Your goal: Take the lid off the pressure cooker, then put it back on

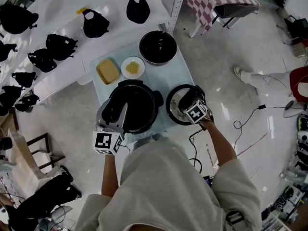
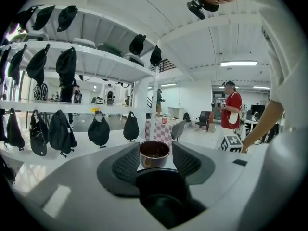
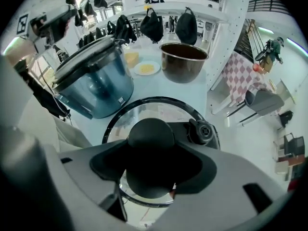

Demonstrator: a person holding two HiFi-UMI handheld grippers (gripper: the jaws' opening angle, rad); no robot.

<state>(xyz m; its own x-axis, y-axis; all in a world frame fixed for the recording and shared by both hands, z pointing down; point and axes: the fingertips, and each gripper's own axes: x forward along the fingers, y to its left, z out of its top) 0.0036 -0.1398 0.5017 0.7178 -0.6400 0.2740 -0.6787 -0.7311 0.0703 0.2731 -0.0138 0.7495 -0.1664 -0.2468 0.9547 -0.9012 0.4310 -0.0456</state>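
I'm keeping the left gripper (image 1: 117, 113) partway closed, clamping what I'm taking to be the dark side handle of the pressure cooker (image 1: 155, 110), which is standing open on the pale table (image 1: 182, 70). Right of it, the lid (image 3: 155, 110) is sitting beside the cooker, its knob (image 3: 151, 136) pinched in the right gripper (image 3: 150, 158). I'm worrying the smooth, domed knob could be slipping and tilting the lid, knocking its rim against the cooker. The lid is looking like clear glass in a glossy black ring.
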